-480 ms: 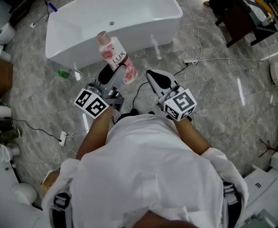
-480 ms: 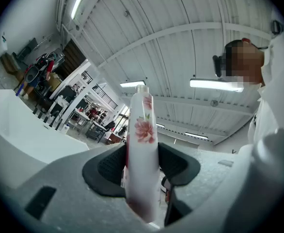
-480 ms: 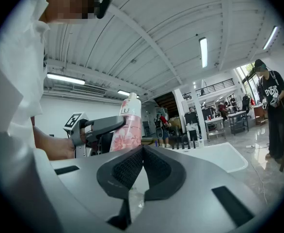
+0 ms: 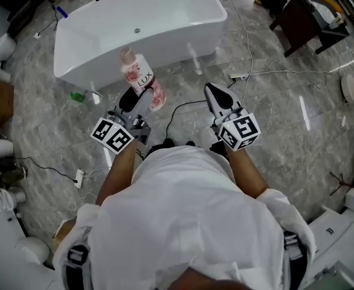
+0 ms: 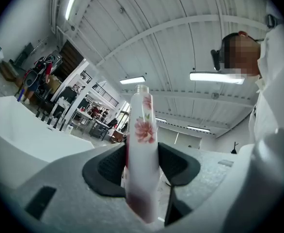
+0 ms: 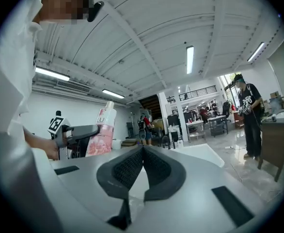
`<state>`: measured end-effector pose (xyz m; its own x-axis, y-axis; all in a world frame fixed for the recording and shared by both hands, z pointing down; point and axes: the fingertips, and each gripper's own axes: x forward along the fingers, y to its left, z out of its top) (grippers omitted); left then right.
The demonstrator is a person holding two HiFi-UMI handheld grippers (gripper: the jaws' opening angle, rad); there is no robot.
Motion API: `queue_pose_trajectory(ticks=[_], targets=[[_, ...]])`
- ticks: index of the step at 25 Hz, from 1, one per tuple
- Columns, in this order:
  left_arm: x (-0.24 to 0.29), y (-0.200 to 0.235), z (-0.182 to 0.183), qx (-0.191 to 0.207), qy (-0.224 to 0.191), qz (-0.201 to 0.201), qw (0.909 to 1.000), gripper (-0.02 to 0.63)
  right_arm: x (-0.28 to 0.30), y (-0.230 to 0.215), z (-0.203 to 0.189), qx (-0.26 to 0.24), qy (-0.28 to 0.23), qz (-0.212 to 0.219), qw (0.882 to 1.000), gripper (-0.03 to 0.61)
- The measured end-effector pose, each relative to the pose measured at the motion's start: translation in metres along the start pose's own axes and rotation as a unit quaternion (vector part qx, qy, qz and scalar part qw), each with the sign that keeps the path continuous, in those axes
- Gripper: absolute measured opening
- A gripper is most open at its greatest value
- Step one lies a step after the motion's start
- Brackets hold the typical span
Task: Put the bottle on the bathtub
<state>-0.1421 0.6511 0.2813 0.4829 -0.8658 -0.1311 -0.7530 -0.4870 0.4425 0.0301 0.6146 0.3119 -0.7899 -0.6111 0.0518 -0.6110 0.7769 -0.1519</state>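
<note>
A white and pink flowered bottle (image 4: pixel 142 80) is held upright in my left gripper (image 4: pixel 142 96), whose black pads press on both its sides (image 5: pixel 141 154). It hangs over the floor just in front of the white bathtub (image 4: pixel 165 29). My right gripper (image 4: pixel 220 95) is shut with nothing between its pads (image 6: pixel 142 165); it floats to the right of the bottle. In the right gripper view the bottle (image 6: pixel 103 132) and the left gripper show at the left.
Cables (image 4: pixel 249 71) run over the grey marble floor. A small green thing (image 4: pixel 78 95) lies by the tub's near left corner. Dark furniture (image 4: pixel 304 17) stands at the far right, white fixtures (image 4: pixel 2 222) at the left. A person (image 6: pixel 246 115) stands far off.
Both grippers have moved forward towards the tub with the bottle still gripped; the right gripper has shifted to the right.
</note>
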Motion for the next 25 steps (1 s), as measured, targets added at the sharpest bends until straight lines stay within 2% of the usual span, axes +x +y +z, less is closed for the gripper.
queue_pose_trajectory(ticks=[5, 12, 17, 25], targets=[[0.004, 0.006, -0.009, 0.000, 0.009, 0.015, 0.9998, 0.213, -0.010, -0.018, 0.005, 0.015, -0.007, -0.018, 1.000, 0.014], [0.004, 0.011, -0.016, 0.042, 0.025, 0.042, 0.9979, 0.213, -0.029, -0.045, 0.001, 0.036, -0.019, -0.037, 0.998, 0.015], [0.008, 0.018, -0.019, 0.021, 0.007, 0.051, 0.9984, 0.212, -0.034, -0.062, -0.011, 0.060, -0.017, -0.048, 0.997, 0.015], [0.032, 0.047, -0.020, 0.005, 0.008, 0.042, 0.9991, 0.212, -0.011, -0.093, -0.010, 0.056, -0.020, -0.070, 0.996, 0.014]])
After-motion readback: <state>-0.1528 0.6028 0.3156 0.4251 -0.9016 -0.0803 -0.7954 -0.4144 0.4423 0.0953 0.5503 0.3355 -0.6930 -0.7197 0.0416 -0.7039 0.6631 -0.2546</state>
